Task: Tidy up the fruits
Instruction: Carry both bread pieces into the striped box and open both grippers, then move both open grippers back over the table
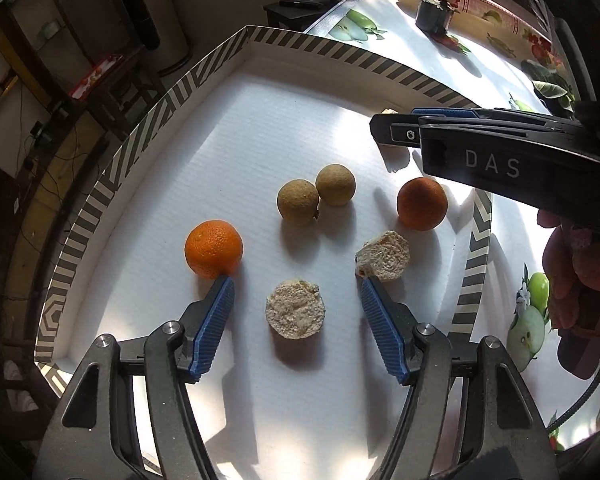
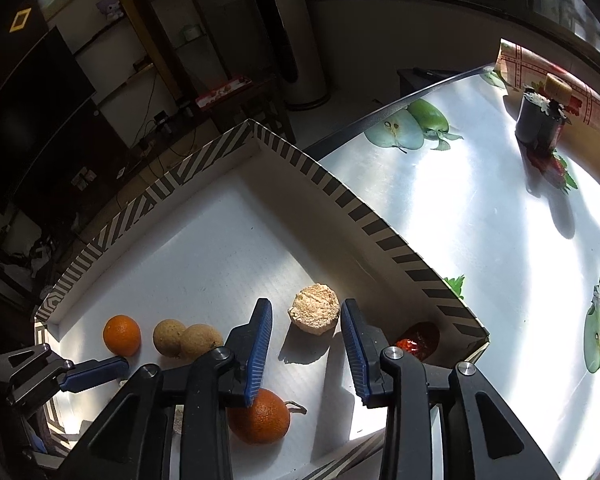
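A white tray (image 1: 260,128) with a striped rim holds the fruit. In the left wrist view a bright orange (image 1: 213,248), two tan round fruits (image 1: 298,202) (image 1: 335,184), a dark orange (image 1: 422,203) and two pale rough pieces (image 1: 295,314) (image 1: 384,256) lie on it. My left gripper (image 1: 296,284) is open and empty just above the nearer pale piece. My right gripper (image 2: 306,320) is open and empty, with a pale rough piece (image 2: 315,314) between its fingertips on the tray floor. The right gripper also shows in the left wrist view (image 1: 392,132).
The tray (image 2: 204,240) sits on a table with a glossy apple-print cloth (image 2: 480,208). A dark pot (image 2: 540,124) stands at the far side. A dark red fruit (image 2: 418,340) lies in the tray corner. An orange (image 2: 260,416) lies under my right gripper. Dark furniture lies beyond the tray.
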Motion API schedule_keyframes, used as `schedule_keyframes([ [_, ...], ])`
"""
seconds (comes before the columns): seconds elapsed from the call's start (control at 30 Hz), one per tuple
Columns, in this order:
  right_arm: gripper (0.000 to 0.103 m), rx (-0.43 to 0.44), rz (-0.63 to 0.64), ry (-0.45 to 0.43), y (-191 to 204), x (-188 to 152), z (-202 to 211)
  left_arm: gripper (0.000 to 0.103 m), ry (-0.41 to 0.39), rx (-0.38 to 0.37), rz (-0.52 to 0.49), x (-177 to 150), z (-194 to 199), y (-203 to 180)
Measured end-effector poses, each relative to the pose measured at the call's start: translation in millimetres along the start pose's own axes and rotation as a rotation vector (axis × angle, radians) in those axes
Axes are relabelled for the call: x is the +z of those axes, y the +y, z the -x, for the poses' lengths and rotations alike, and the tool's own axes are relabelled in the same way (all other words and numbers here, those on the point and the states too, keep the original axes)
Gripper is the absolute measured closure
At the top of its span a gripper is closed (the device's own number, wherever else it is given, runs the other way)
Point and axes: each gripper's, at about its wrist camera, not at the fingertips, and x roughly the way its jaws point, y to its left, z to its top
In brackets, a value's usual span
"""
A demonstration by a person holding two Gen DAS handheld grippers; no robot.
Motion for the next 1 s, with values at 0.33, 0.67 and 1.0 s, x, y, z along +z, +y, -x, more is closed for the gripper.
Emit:
schedule_keyframes([
  [0.33, 0.064, 0.006, -0.034, -0.064, -5, -8, 33, 0.034, -0.027, 0.031, 0.000, 6, 11, -3],
  [0.67, 0.064, -0.032, -0.090, -0.132, -19, -24, 78, 0.034, -0.097, 0.033, -0.025, 21, 31, -23],
  [1.0, 0.063, -0.121, -0.189, -0.165, -57, -57, 121, 0.034, -0.133, -0.014, -0.124, 32, 40, -76],
])
